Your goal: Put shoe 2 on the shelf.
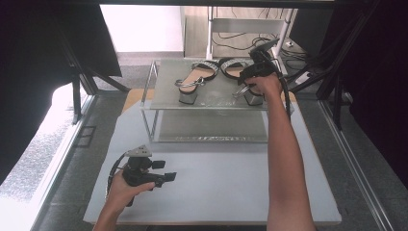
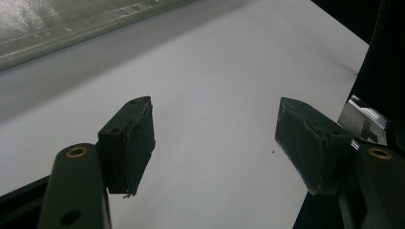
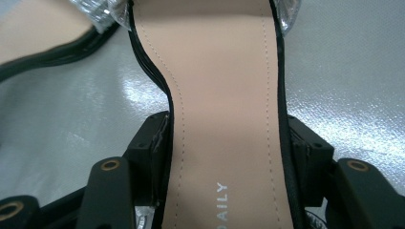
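Right jaws: the right gripper (image 3: 229, 157) straddled the waist of the right-hand black block-heeled sandal with a tan insole and a glittery silver strap (image 3: 224, 95); the left pad (image 3: 155, 157) lay against the sole's edge and the other pad sat close at the far edge; whether they pressed firmly, I could not tell; the jaws stood wide, about the sole's width.
Left jaws: the left gripper (image 2: 215, 148) had its jaws spread with nothing between them; it hung low over the white board (image 2: 215, 71), well apart from the shoes.
Sandal: it stood at the right of the rack's top shelf (image 1: 211, 98), heel toward the person, toe toward the far side; the right hand (image 1: 265, 84) reached over it from behind.
Its pair: the matching second sandal (image 1: 195, 79) stood just beside it to the left, same heading, with a gap between them.
Rack: a two-tier metal-framed shoe rack with grey translucent shelves; the top shelf bore both sandals; the lower shelf (image 1: 211, 127) looked bare.
Progress: judging by the lie of things, both sandals were up on the shelf and roughly paired; what was left seemed to be either letting go of the right one after setting it straight, or lifting it off; the pictures did not settle which.
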Action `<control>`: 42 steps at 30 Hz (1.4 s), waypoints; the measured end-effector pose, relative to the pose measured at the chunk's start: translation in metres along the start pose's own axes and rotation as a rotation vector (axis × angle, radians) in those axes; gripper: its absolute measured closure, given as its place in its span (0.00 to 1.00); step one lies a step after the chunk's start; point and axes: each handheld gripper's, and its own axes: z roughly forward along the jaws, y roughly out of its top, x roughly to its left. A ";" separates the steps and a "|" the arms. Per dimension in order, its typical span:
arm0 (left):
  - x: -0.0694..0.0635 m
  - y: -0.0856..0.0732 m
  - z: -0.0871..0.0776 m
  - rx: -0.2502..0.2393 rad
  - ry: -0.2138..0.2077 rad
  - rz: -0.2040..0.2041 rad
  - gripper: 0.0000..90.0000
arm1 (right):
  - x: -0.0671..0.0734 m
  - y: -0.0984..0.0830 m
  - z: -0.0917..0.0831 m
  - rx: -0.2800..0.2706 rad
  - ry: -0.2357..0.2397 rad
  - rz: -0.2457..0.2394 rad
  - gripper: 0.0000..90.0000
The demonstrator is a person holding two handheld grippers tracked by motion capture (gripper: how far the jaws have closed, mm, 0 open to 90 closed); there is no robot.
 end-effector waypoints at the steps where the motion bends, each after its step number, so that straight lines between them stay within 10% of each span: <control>1: 0.000 0.000 0.000 0.001 -0.001 -0.001 0.33 | 0.000 0.000 0.001 0.002 -0.025 0.009 0.44; 8: -0.004 -0.001 0.002 0.008 0.008 0.008 0.33 | 0.000 -0.001 -0.001 -0.022 -0.022 0.007 0.34; 19: -0.002 -0.002 -0.004 -0.056 0.040 -0.019 0.34 | 0.008 -0.011 -0.046 -0.370 0.140 -0.052 0.33; 31: -0.001 0.016 -0.019 -0.175 0.127 -0.043 0.43 | -0.027 -0.069 -0.091 -0.424 0.141 -0.126 0.63; 42: 0.017 0.091 -0.036 -0.214 0.214 -0.027 0.83 | -0.059 -0.114 -0.076 -0.378 0.092 -0.155 0.89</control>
